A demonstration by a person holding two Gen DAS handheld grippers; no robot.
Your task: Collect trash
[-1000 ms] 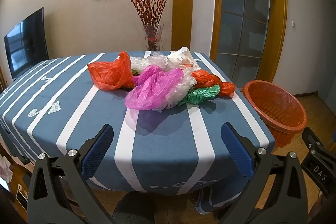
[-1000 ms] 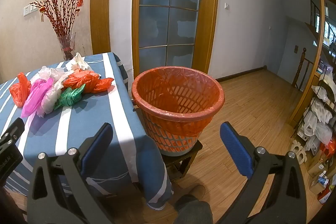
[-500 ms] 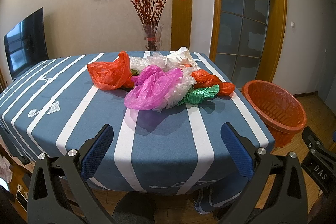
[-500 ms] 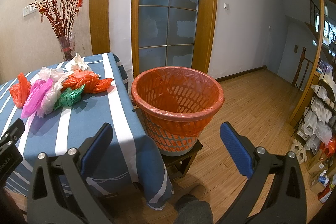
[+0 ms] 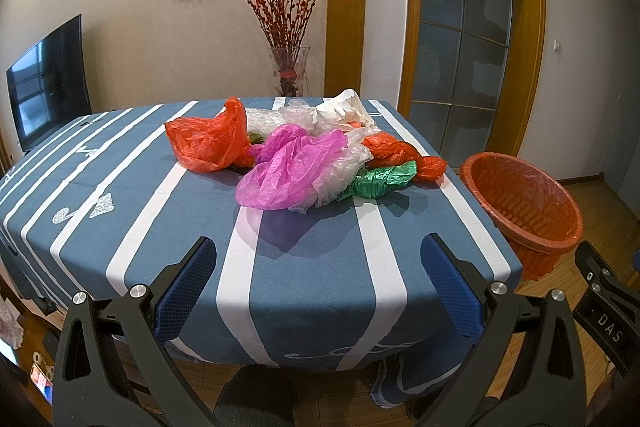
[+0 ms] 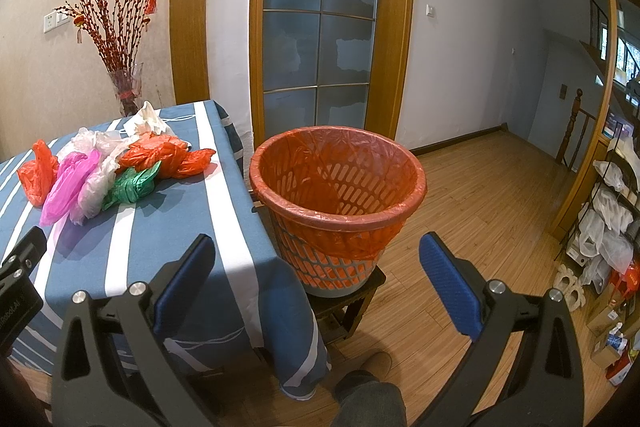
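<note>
A heap of crumpled plastic bags lies on the blue striped table (image 5: 312,267): an orange-red bag (image 5: 208,143), a pink bag (image 5: 292,171), clear and white bags (image 5: 340,115), a green bag (image 5: 380,181) and another orange bag (image 5: 400,155). The heap also shows in the right wrist view (image 6: 104,171). An orange basket with a red liner (image 6: 338,179) stands on a low stool beside the table's right edge; it also shows in the left wrist view (image 5: 524,203). My left gripper (image 5: 320,279) is open and empty, near the table's front edge. My right gripper (image 6: 316,283) is open and empty, in front of the basket.
A glass vase with red branches (image 5: 290,71) stands behind the table. A television (image 5: 48,79) is at the far left. A glass door (image 6: 320,27) is behind the basket. A rack with bags (image 6: 612,219) stands at the right on the wooden floor.
</note>
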